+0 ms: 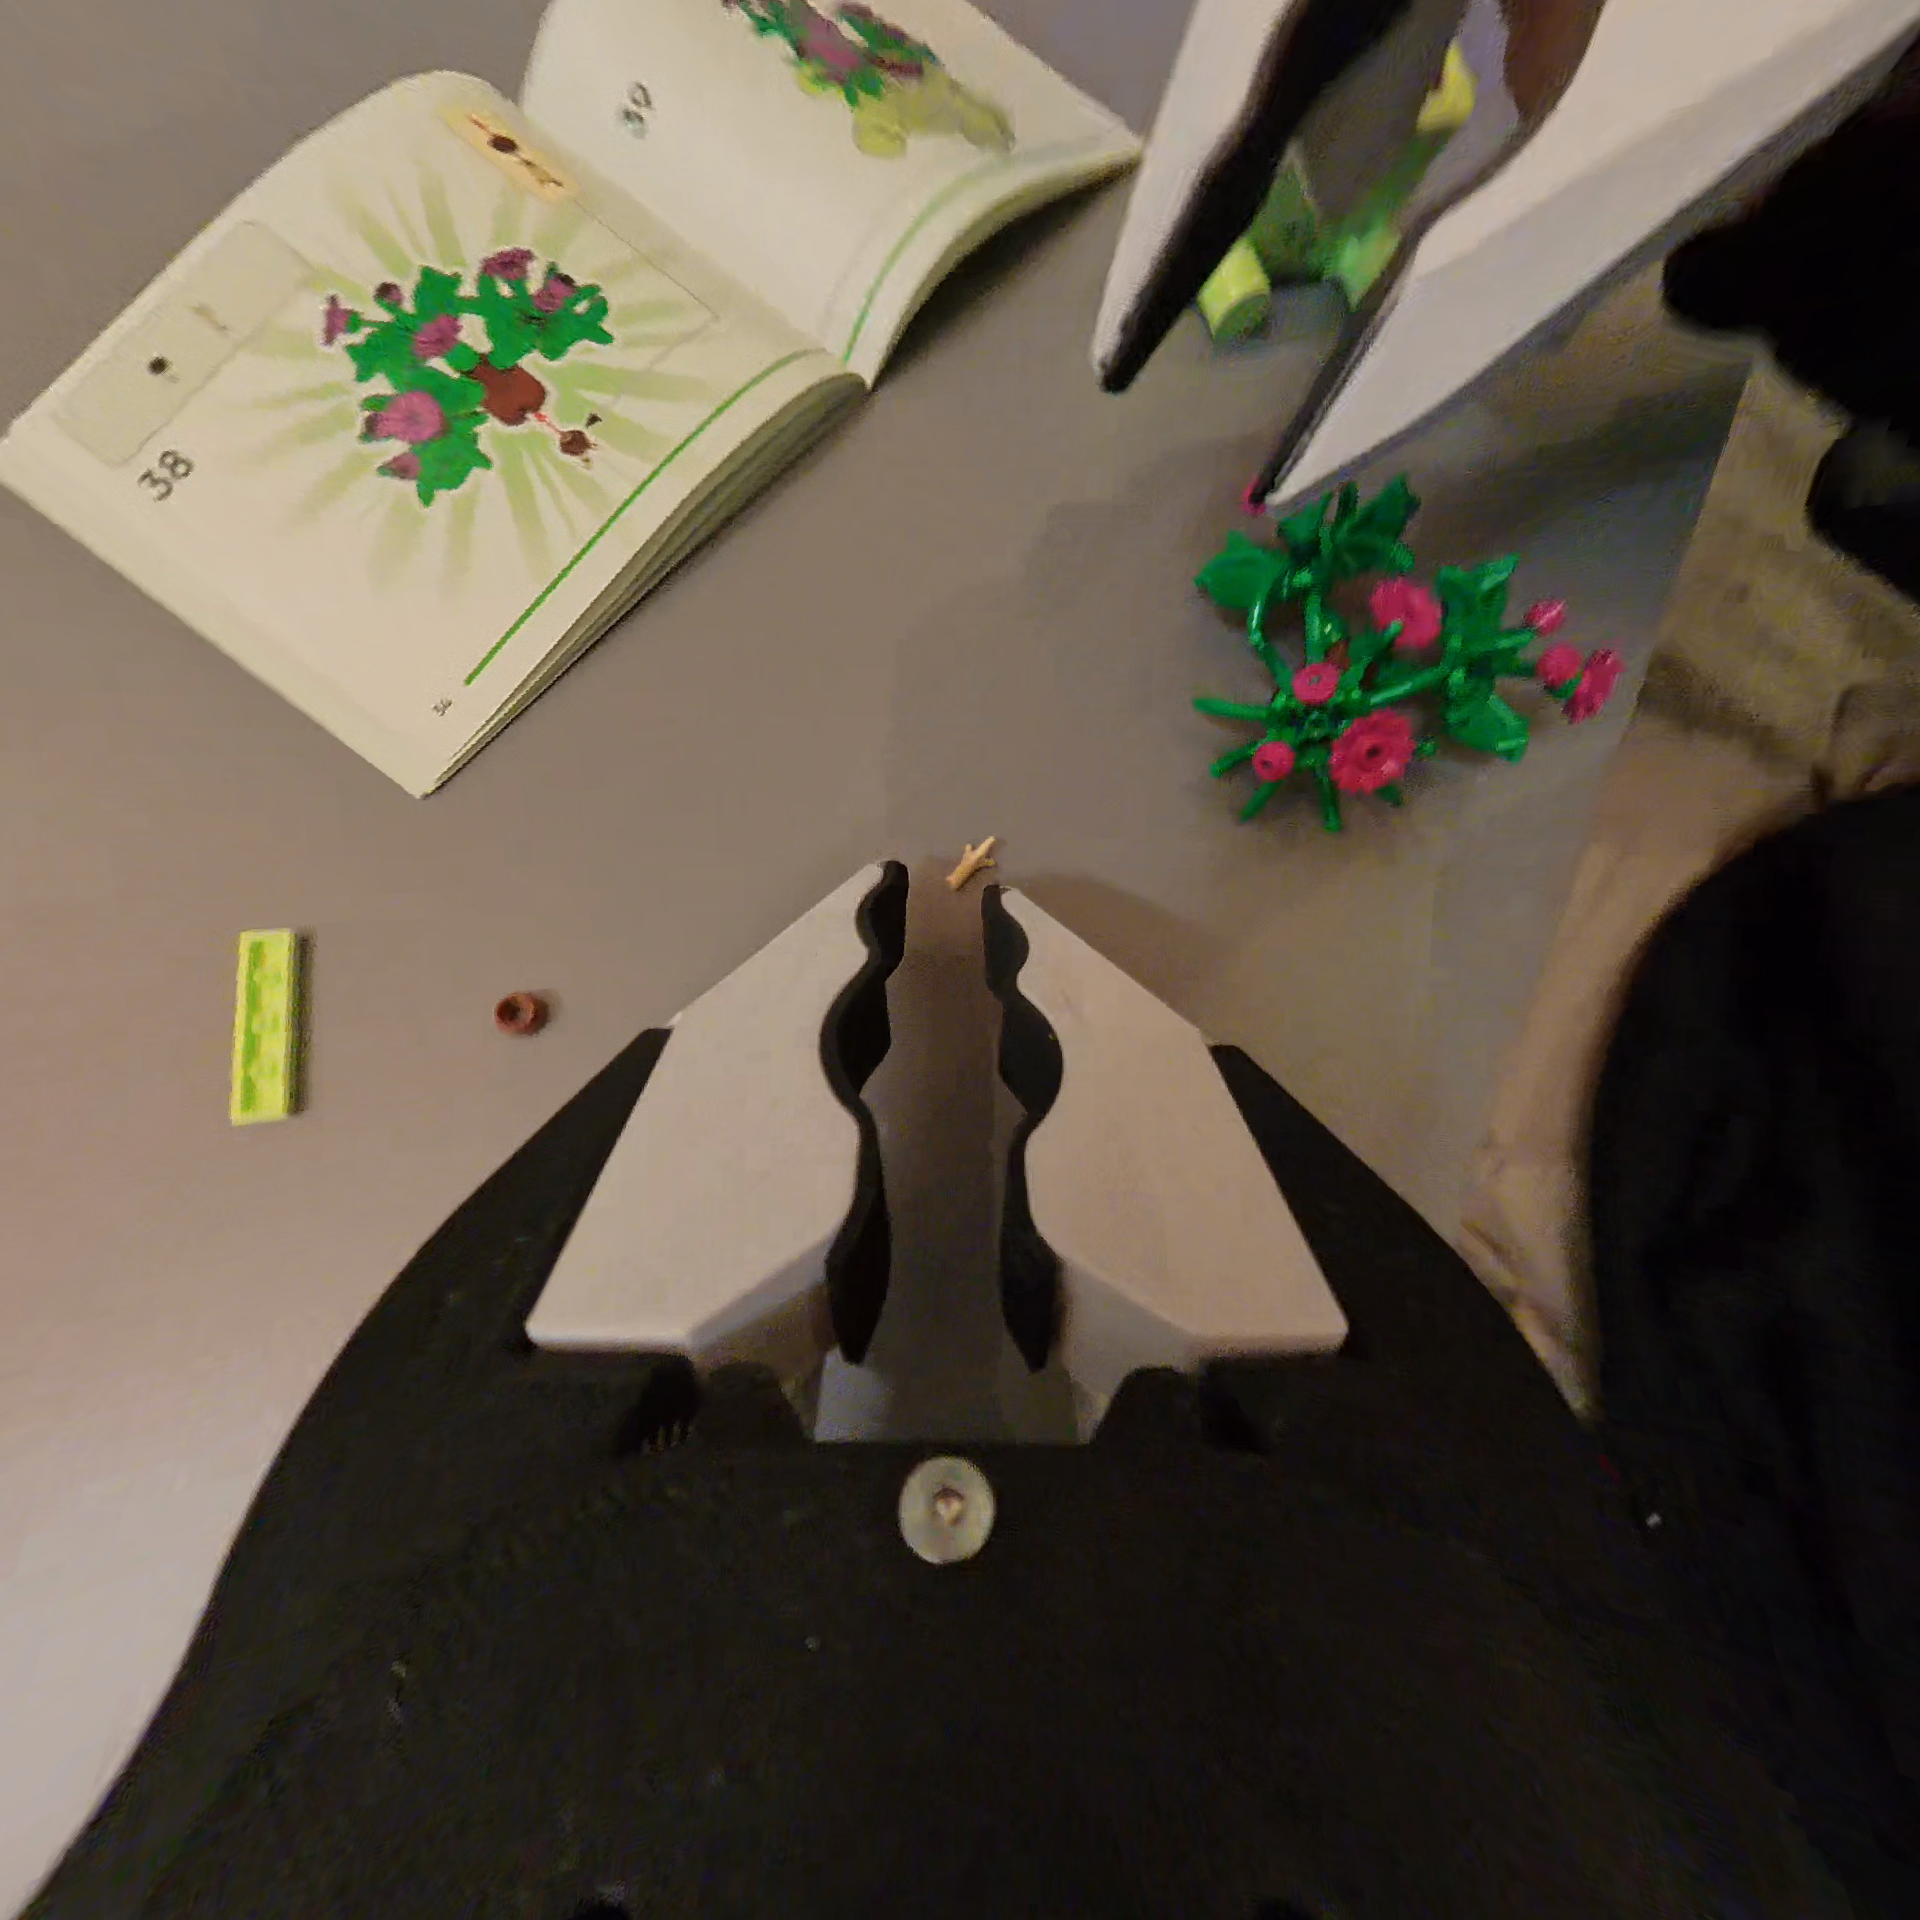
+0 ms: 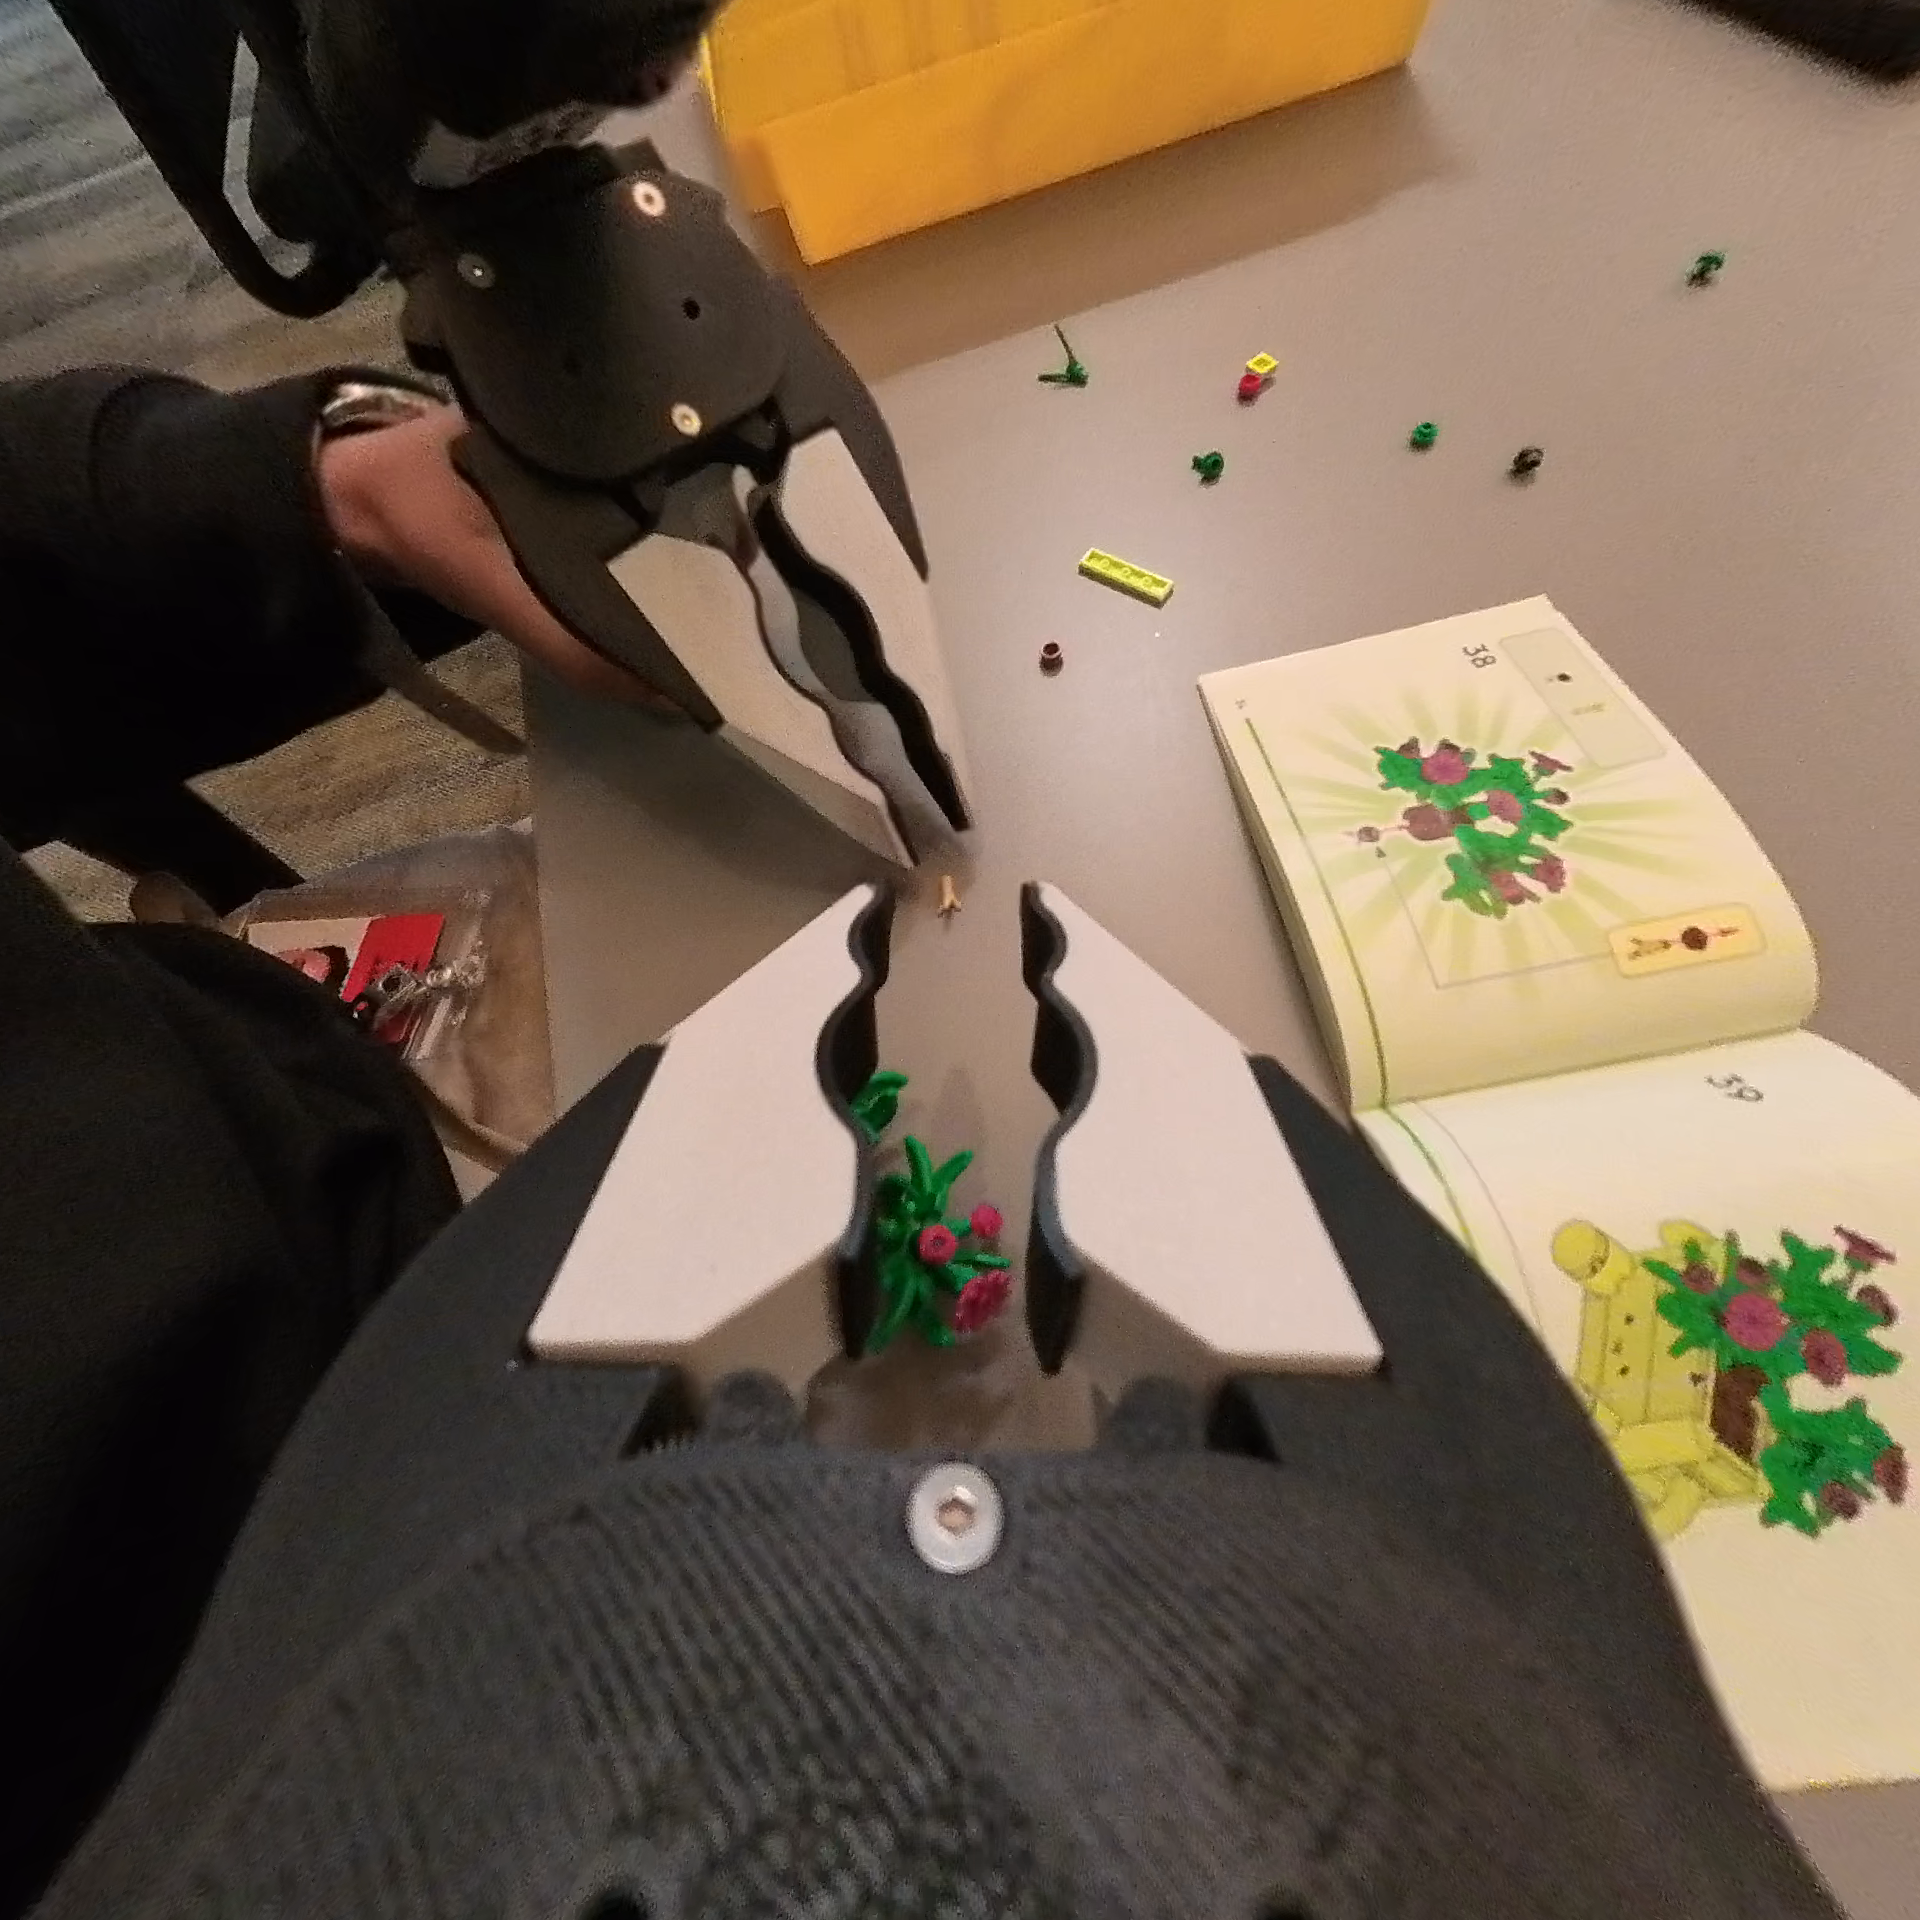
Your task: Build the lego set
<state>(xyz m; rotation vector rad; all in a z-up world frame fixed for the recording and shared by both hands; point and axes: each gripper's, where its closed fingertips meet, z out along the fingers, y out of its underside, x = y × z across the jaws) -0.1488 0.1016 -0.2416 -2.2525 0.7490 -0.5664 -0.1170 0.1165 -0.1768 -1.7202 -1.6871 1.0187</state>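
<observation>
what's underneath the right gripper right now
Beneath the right gripper, the green and pink flower assembly lies on the grey table, showing through the gap between its open fingers. The fingers cover the rest of it in this view.

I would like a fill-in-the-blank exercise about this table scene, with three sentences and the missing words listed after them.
1. The instruction booklet lies ____ on the grey table.
2. A tiny tan piece lies just past the tips of the left claw, whose fingers hold ____.
3. The flower bunch has green leaves and ____ blossoms.

Missing words: open; nothing; pink
</observation>
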